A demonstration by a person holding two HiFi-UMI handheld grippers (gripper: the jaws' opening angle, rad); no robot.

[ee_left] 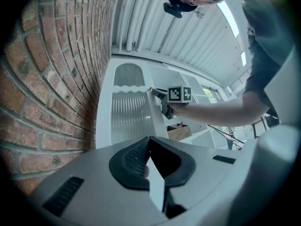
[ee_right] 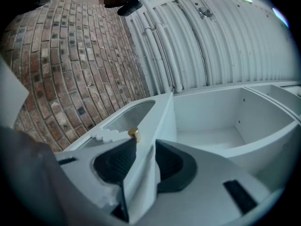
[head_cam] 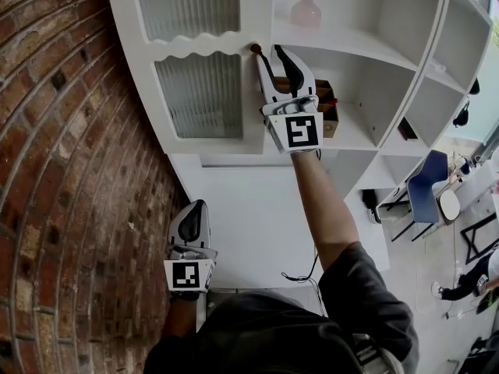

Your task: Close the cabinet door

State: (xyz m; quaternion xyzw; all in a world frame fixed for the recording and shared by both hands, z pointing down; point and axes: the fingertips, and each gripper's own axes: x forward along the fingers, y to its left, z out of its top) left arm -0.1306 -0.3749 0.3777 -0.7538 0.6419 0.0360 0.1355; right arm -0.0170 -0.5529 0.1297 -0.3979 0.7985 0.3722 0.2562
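The right gripper (head_cam: 269,57) is clamped on the free edge of the door (head_cam: 199,92), beside its brass knob (head_cam: 254,49). The door stands ajar on the white cabinet (head_cam: 366,22) by a brick wall (head_cam: 62,170). The left gripper (head_cam: 195,209) hangs low, jaws together and empty.

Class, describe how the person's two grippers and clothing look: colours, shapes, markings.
The left gripper and right gripper are alike: white shells, black ribbed pads, a white cube with black square markers. The person wears a dark grey short-sleeved top.
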